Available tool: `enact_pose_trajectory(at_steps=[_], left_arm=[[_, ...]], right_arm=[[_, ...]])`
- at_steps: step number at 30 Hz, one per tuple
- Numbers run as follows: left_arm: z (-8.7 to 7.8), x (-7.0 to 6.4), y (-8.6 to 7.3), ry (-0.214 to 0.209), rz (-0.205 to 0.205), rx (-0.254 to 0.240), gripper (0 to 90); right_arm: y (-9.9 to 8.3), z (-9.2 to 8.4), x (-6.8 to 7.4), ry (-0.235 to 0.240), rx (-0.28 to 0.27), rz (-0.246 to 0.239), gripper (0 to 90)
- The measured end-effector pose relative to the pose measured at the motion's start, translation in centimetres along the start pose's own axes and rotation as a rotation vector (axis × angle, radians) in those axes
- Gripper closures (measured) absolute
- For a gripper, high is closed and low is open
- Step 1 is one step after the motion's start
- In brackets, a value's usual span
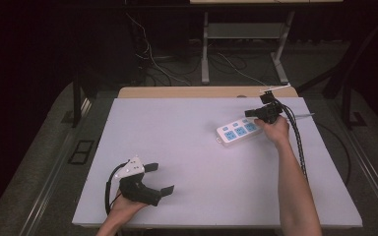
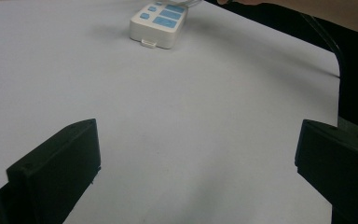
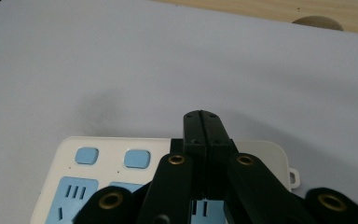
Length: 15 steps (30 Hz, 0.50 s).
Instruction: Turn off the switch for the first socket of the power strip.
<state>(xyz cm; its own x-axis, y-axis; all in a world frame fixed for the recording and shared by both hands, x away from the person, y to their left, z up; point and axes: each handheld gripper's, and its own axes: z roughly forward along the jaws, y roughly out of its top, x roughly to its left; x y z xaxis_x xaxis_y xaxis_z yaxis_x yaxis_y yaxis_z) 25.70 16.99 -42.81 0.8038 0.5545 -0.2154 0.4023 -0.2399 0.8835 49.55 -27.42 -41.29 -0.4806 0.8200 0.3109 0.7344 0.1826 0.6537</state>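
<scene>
A white power strip (image 1: 238, 131) with blue sockets and buttons lies at the far right of the white board (image 1: 187, 162). My right gripper (image 1: 254, 114) hovers over the strip's right end with its jaws pressed together and nothing between them. In the right gripper view the closed tips (image 3: 207, 117) reach past the strip (image 3: 102, 156); whether they touch it I cannot tell. My left gripper (image 1: 160, 178) rests near the board's front left, jaws wide apart and empty. From the left gripper view the strip (image 2: 161, 21) lies far ahead of the gripper (image 2: 196, 135).
A wooden table edge (image 1: 202, 92) with a round hole (image 3: 317, 21) runs behind the board. The right gripper's black cable (image 1: 299, 142) trails along the board's right side. On the dark floor beyond are a stand's legs (image 1: 205, 54) and loose cables (image 1: 152, 64).
</scene>
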Motion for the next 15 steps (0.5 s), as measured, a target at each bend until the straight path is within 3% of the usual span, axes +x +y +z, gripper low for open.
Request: enact_pose_trajectory(at_steps=[9, 15], left_arm=[[0.02, -0.02, 0.01, -0.003, 0.001, -0.001, 0.0], [0.07, -0.04, 0.01, -0.004, 0.002, -0.001, 0.0]], right_arm=[[-0.42, 0.99, -0.02, 0.000, 0.048, -0.003, 89.7], [-0.56, 1.06, 0.04, -0.005, 0.050, -0.011, 89.8]])
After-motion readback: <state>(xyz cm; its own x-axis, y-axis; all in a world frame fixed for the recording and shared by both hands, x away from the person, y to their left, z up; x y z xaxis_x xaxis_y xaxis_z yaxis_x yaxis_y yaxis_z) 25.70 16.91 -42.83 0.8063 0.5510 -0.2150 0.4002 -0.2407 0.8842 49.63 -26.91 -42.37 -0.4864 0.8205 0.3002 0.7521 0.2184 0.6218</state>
